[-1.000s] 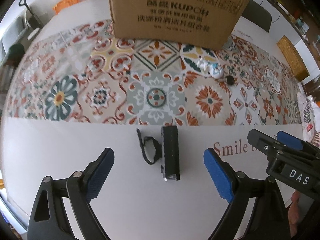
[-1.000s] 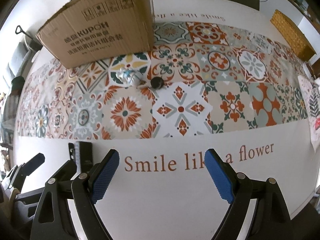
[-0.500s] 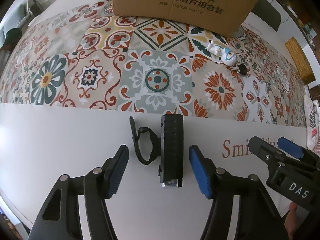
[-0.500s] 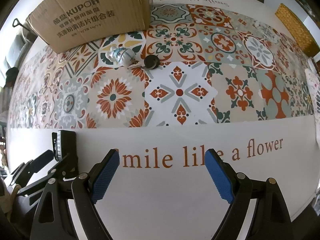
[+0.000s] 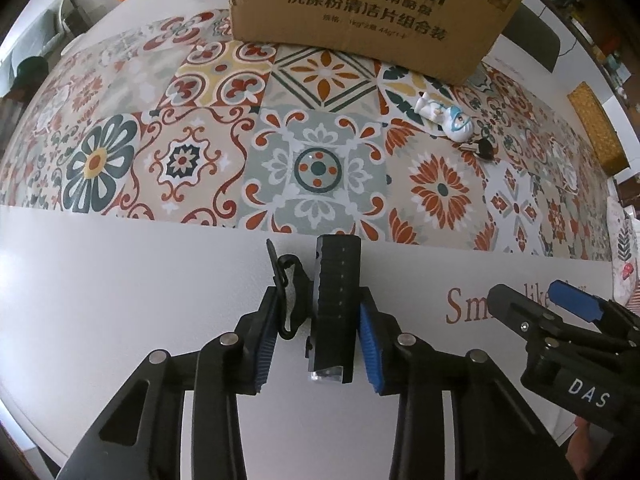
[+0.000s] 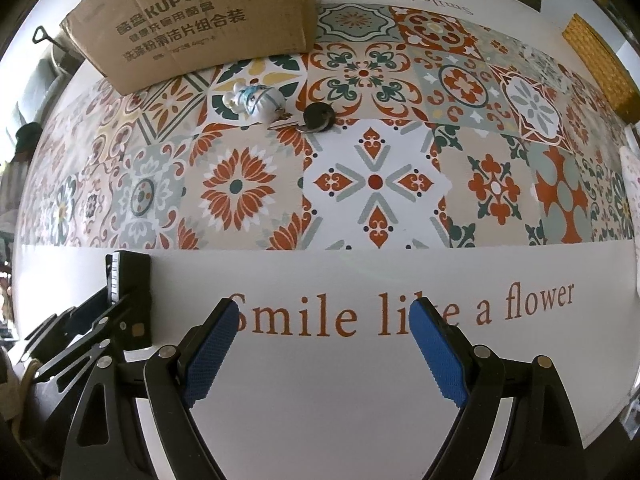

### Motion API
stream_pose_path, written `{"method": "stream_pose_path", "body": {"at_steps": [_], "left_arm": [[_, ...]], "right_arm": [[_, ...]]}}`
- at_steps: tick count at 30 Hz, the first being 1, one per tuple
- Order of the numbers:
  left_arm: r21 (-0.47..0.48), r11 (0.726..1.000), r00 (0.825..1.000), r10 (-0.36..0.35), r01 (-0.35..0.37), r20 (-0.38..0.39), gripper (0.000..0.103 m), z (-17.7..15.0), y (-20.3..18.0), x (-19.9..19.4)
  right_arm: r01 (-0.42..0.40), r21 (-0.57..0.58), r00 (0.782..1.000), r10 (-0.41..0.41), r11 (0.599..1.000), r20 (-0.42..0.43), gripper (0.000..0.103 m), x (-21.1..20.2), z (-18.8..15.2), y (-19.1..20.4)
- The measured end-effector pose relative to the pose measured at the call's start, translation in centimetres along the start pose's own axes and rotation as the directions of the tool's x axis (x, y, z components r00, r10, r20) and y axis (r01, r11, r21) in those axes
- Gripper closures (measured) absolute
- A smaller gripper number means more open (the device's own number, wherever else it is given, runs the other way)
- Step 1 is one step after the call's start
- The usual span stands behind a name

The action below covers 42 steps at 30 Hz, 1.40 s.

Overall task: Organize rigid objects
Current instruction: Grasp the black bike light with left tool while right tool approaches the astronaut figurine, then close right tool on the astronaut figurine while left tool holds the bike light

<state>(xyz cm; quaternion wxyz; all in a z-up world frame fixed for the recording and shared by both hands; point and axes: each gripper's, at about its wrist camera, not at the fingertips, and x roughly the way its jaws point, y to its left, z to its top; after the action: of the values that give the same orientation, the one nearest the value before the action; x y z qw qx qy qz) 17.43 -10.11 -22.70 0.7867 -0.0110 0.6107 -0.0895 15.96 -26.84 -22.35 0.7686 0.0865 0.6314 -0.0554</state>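
While right gripper (image 6: 324, 356) gapes, left gripper (image 5: 318, 344) clamps bike light (image 5: 336, 304)

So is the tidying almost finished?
Not nearly. Nothing looks put away yet. The left gripper is closed on the black bike light. The right gripper is open and empty. The little figurine and black keyring lie by the cardboard box.
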Motion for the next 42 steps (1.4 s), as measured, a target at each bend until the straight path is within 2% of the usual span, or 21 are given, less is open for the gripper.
{"method": "stream_pose_path", "body": {"at_steps": [6, 19, 30, 42], "left_arm": [[0.013, 1.000, 0.998, 0.004, -0.005, 0.070, 0.066, 0.6, -0.1, -1.9], [0.001, 1.000, 0.992, 0.017, -0.017, 0.128, 0.066, 3.5, 0.1, -2.5], [-0.029, 0.999, 0.986, 0.036, -0.032, 0.165, 0.066, 6.6, 0.4, -2.4], [-0.046, 0.998, 0.986, 0.053, -0.046, 0.160, 0.066, 8.5, 0.2, -0.9]], "right_arm": [[-0.024, -0.008, 1.000, 0.024, 1.000, 0.013, 0.016, -0.4, 0.4, 0.5], [-0.063, -0.057, 0.993, 0.068, 0.996, 0.099, 0.018, -1.4, 3.9, 1.4], [-0.067, -0.164, 0.985, 0.091, 0.984, 0.147, 0.032, -1.0, 8.5, 3.3], [-0.084, -0.250, 0.987, 0.116, 0.964, 0.113, 0.044, 2.1, 12.1, 5.1]]}}
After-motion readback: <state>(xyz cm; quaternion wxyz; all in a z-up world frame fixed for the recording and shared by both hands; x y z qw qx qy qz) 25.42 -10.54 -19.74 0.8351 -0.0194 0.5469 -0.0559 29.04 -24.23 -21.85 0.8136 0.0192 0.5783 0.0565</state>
